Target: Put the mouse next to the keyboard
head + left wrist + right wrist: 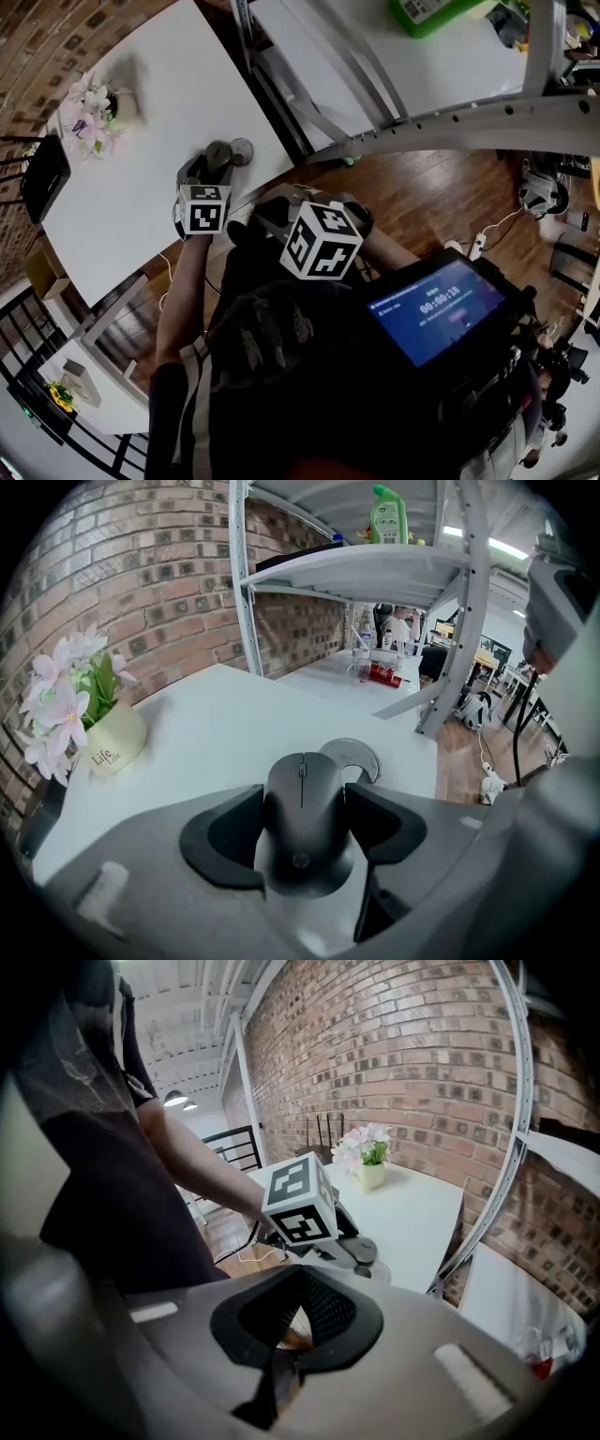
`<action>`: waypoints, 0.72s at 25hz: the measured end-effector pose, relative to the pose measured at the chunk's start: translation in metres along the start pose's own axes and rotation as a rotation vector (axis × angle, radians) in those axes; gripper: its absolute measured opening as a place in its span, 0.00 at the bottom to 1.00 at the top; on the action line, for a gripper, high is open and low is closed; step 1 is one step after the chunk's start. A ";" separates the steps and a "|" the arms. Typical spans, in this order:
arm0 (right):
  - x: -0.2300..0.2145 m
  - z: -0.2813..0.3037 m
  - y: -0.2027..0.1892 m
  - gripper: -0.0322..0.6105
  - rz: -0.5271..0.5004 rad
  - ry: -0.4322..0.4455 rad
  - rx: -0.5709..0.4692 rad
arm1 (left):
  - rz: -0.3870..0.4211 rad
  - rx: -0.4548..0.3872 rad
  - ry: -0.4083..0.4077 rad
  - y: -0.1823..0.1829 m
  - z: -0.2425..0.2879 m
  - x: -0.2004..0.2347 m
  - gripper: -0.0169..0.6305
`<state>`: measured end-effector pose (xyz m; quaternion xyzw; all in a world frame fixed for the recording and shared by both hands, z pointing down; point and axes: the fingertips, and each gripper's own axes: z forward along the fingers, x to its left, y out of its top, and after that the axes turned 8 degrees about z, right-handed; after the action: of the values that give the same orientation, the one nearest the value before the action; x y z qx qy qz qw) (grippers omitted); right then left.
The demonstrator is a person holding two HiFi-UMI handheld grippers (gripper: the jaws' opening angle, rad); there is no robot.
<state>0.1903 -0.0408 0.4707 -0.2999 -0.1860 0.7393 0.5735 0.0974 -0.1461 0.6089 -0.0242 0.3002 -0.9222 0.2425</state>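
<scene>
Pickup looks done: left gripper [305,801] fingers clenched on the mouse [300,847] at the white desk's [234,728] edge, right gripper [298,1321] fingers pressed together w/ nothing between, no keyboard in any view, so carry & set-down prob. remain.

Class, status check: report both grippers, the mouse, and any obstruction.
Left gripper shut on black computer mouse, at white table edge. Right gripper shut, empty. Keyboard not in view.
</scene>
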 end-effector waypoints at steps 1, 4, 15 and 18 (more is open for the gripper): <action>0.001 0.001 0.001 0.06 -0.002 0.002 0.001 | 0.003 0.002 -0.003 -0.001 0.000 0.000 0.46; 0.003 0.001 0.000 0.06 -0.011 0.004 0.007 | 0.019 0.002 -0.005 0.003 0.000 -0.001 0.46; 0.003 -0.003 -0.005 0.06 -0.021 0.008 0.028 | -0.014 -0.063 0.033 0.008 0.000 -0.009 0.46; 0.003 0.001 -0.006 0.06 -0.010 0.000 0.041 | 0.000 -0.050 0.018 0.005 -0.002 -0.006 0.46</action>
<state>0.1930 -0.0363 0.4745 -0.2869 -0.1723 0.7402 0.5832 0.1043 -0.1459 0.6049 -0.0219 0.3252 -0.9146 0.2391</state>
